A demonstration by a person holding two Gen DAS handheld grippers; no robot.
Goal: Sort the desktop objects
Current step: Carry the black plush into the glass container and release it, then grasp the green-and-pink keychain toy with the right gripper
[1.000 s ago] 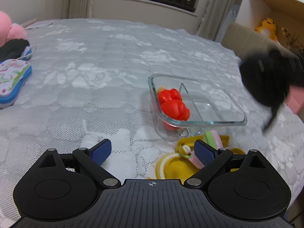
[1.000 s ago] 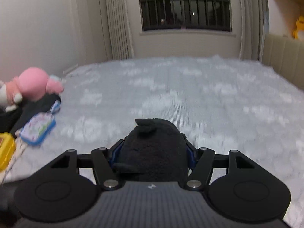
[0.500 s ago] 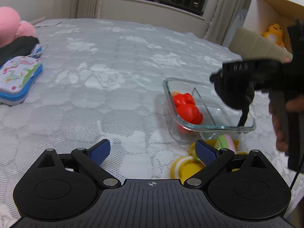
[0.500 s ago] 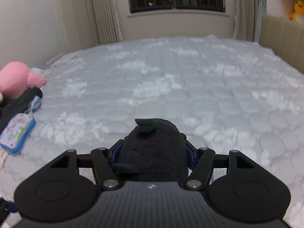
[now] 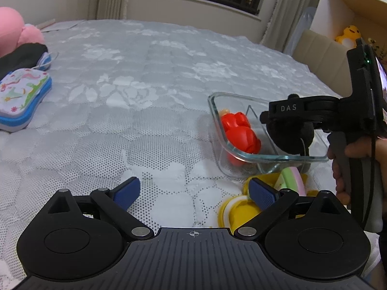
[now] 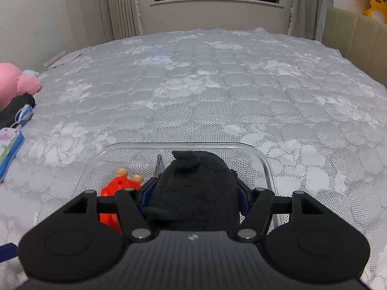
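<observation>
A divided glass dish sits on the grey bedspread, with a red toy figure in its left compartment. My right gripper is shut on a black plush toy and holds it over the dish's right compartment. In the left wrist view my left gripper stands open above bare bedspread, nearer than the dish, with nothing between its blue pads.
A yellow toy and a pink-and-green piece lie in front of the dish. A patterned blue pouch, a dark cloth and a pink plush sit at the left. A person's hand grips the right handle.
My right gripper has come down and leftward with the black plush, from beside the dish to over its right compartment. My left gripper has stayed about where it was.
</observation>
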